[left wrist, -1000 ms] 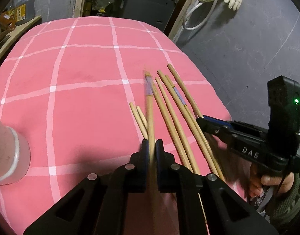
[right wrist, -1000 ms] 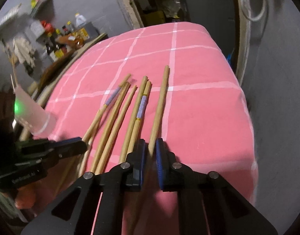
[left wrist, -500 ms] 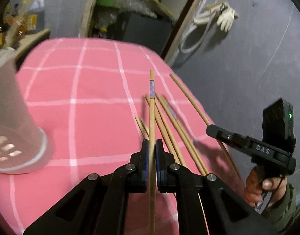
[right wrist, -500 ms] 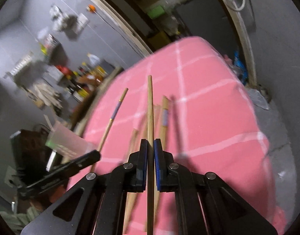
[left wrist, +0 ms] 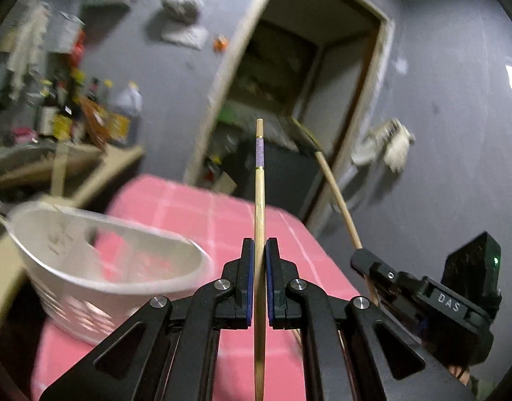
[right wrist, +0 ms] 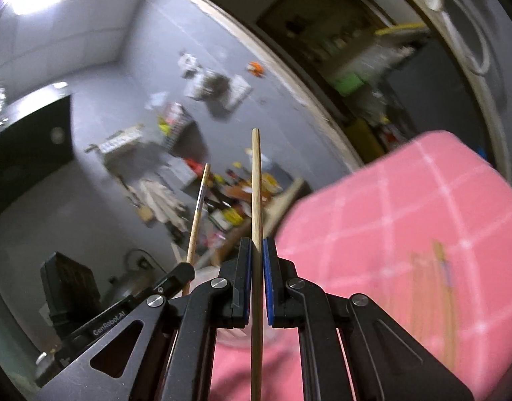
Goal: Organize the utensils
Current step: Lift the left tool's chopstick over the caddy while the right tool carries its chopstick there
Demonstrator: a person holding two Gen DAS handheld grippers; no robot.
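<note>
Now both grippers aloft over pink cloth (left wrist: 195, 214). Left gripper (left wrist: 260, 254) clamped on banded chopstick (left wrist: 260, 180); right gripper (right wrist: 257, 254) clamped on plain chopstick (right wrist: 256, 183). White holder (left wrist: 98, 260) sits left, below. Advice: tilt tips down, centre over rim, release one by one.

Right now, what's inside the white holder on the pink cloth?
The white holder looks empty in the left wrist view: only its pale inner wall and slots show. Its near rim hides the bottom, and blur smears detail.
</note>
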